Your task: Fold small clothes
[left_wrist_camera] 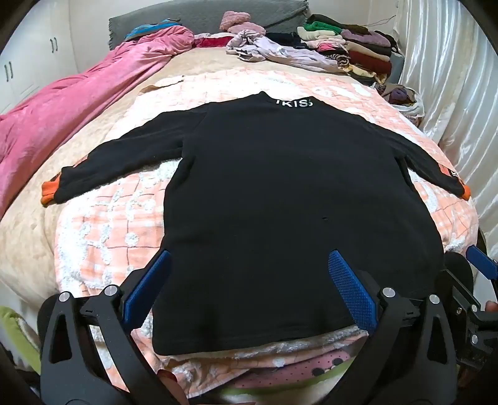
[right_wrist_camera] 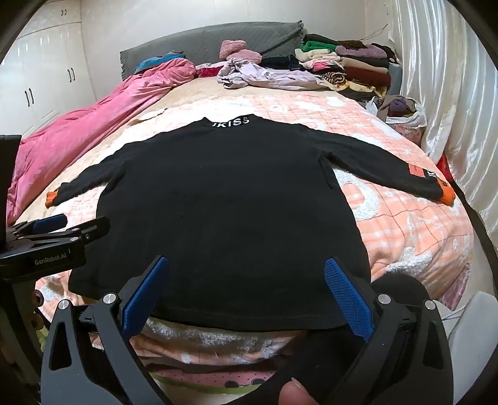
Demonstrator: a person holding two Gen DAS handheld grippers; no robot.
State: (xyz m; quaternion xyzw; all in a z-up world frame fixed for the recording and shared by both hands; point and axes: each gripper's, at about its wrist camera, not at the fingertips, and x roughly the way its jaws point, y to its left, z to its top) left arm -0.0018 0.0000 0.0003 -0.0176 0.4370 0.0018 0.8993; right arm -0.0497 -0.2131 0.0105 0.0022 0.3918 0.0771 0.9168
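Observation:
A black long-sleeved top (left_wrist_camera: pixel 280 174) with orange cuffs and white collar lettering lies flat on a peach checked blanket (left_wrist_camera: pixel 102 224), both sleeves spread out, hem toward me. It also shows in the right wrist view (right_wrist_camera: pixel 224 212). My left gripper (left_wrist_camera: pixel 249 258) is open and empty, hovering over the hem's left part. My right gripper (right_wrist_camera: pixel 247 264) is open and empty over the hem's right part. The left gripper (right_wrist_camera: pixel 56 230) shows at the left edge of the right wrist view; the right gripper's blue finger (left_wrist_camera: pixel 481 264) shows at the right edge of the left wrist view.
A pink duvet (left_wrist_camera: pixel 62 118) lies along the bed's left side. A crumpled lilac garment (left_wrist_camera: pixel 280 53) and a stack of folded clothes (left_wrist_camera: pixel 358 46) sit at the far end by the grey headboard (left_wrist_camera: pixel 202 18). White curtains (left_wrist_camera: pixel 451 93) hang on the right.

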